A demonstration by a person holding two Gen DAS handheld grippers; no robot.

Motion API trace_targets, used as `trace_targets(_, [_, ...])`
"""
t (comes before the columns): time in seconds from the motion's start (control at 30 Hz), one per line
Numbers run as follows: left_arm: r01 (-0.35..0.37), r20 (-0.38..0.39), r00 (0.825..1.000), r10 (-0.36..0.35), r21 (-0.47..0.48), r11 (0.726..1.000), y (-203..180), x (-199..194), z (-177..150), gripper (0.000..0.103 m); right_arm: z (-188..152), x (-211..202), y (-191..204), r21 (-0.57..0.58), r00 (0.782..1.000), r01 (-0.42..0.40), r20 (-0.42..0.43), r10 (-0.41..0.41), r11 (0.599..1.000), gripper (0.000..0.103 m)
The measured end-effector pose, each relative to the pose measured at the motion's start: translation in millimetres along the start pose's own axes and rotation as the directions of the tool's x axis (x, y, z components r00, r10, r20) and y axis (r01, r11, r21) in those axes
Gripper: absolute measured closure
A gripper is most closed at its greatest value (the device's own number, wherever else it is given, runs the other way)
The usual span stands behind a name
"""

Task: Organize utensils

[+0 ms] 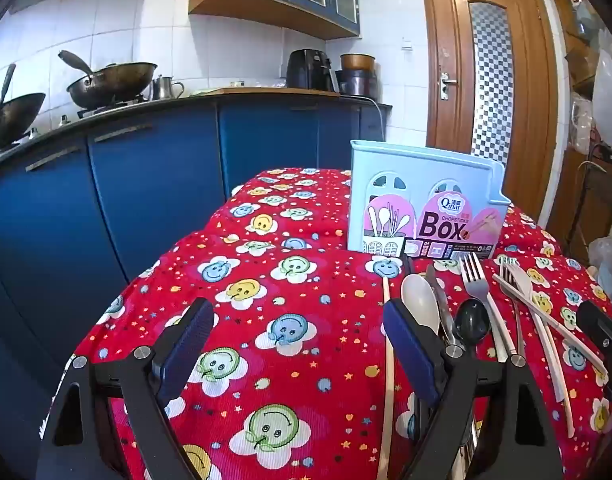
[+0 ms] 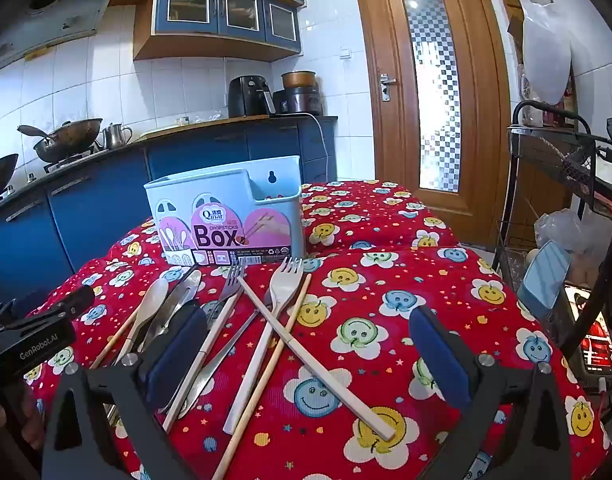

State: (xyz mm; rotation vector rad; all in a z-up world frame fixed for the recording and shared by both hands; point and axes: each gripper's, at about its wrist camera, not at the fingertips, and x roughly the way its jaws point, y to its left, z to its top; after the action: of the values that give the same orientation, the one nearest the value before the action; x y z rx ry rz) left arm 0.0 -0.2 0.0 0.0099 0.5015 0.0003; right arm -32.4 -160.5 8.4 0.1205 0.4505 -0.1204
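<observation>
A light blue chopsticks box (image 1: pixel 426 196) (image 2: pixel 230 216) stands upright on the red smiley tablecloth (image 1: pixel 286 320) (image 2: pixel 426 292). In front of it lie loose utensils: a cream spoon (image 1: pixel 420 302) (image 2: pixel 154 296), a black spoon (image 1: pixel 471 320), a metal fork (image 1: pixel 476 280) (image 2: pixel 232 284), a cream fork (image 2: pixel 284 284) and crossed chopsticks (image 2: pixel 302 344). My left gripper (image 1: pixel 298 344) hovers open over bare cloth left of the utensils. My right gripper (image 2: pixel 310 352) is open above the chopsticks and cream fork, holding nothing.
A blue kitchen counter (image 1: pixel 146 152) with woks (image 1: pixel 110 84) runs behind the table on the left. A wooden door (image 2: pixel 430 92) stands at the back. A black wire rack (image 2: pixel 562 184) with bags stands close to the table's right edge.
</observation>
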Motion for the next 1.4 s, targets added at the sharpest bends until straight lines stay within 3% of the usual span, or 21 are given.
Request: trace_targets(1.4, [0.005,0.009,1.000,-0.005,-0.004,1.000,-0.3,-2.0,-0.4,0.016,-0.4,-0.2,0.5,-0.001,1.000,-0.001,0.005,0.001,1.000,0.000])
